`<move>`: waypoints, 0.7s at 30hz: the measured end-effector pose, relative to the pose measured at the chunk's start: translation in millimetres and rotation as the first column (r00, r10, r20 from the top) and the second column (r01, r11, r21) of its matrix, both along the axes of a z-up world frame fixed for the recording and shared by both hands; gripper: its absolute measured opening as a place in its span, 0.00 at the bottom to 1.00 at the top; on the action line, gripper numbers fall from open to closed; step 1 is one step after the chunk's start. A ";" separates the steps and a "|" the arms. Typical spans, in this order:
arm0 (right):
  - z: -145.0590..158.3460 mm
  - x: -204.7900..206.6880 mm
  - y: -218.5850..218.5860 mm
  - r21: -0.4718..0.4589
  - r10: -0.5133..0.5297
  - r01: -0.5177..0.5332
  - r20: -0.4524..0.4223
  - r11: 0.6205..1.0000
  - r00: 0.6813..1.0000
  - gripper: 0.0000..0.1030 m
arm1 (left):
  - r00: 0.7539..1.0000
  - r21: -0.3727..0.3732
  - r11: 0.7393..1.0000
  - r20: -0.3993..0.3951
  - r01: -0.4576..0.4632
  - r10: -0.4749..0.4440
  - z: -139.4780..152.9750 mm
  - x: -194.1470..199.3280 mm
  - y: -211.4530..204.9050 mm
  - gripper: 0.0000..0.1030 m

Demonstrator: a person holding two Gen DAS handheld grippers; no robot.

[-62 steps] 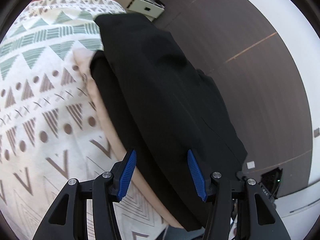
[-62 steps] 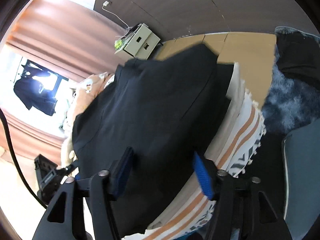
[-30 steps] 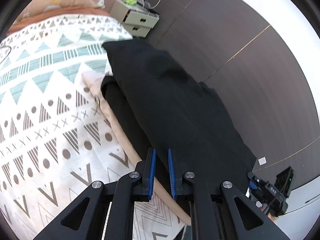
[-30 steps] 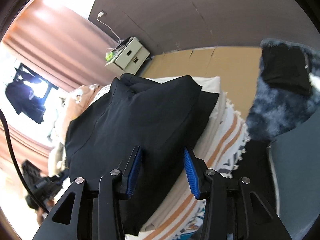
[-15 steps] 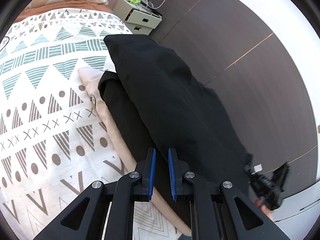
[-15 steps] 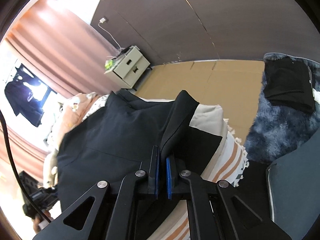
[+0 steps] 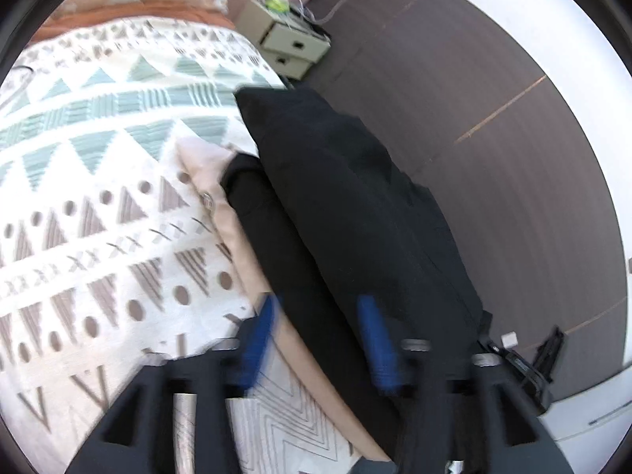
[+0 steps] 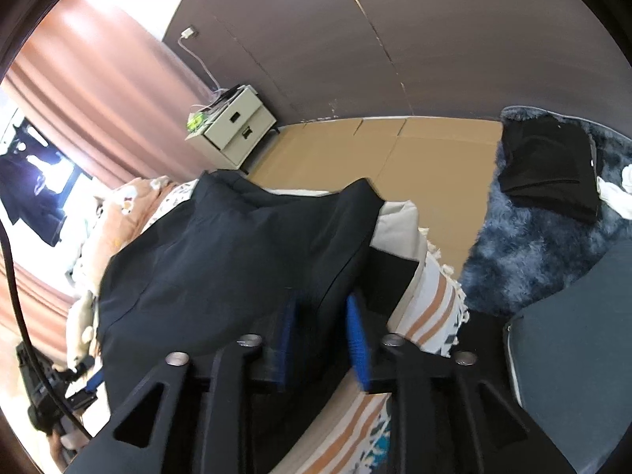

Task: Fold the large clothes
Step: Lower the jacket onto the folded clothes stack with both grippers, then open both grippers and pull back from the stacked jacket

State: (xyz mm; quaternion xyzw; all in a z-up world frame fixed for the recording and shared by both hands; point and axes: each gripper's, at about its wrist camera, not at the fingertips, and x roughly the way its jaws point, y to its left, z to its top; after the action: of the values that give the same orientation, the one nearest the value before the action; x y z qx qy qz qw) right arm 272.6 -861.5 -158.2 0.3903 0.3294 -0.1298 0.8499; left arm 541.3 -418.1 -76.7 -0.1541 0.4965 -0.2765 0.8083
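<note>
Spreading wide, my left gripper (image 7: pixel 320 339) holds nothing above the black garment (image 7: pixel 355 205), while my right gripper (image 8: pixel 324 331) fingers, parted, straddle its fold.

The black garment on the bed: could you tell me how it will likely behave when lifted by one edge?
The black garment is probably floppy: its raised edge sags. It is likely light, since it drapes in soft folds over the patterned bedspread.
</note>
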 end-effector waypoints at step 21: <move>98.3 -94.8 98.3 -0.154 0.076 -0.069 0.040 0.986 0.996 0.96 | 0.982 0.134 0.990 0.189 -0.049 0.023 123.8 -137.2 87.9 0.92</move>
State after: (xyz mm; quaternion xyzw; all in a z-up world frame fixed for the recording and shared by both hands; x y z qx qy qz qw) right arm 177.9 -763.3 -59.8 0.3149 0.3128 -0.1148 0.8887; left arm 404.0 -330.2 47.1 -0.0803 0.4337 -0.2398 0.8649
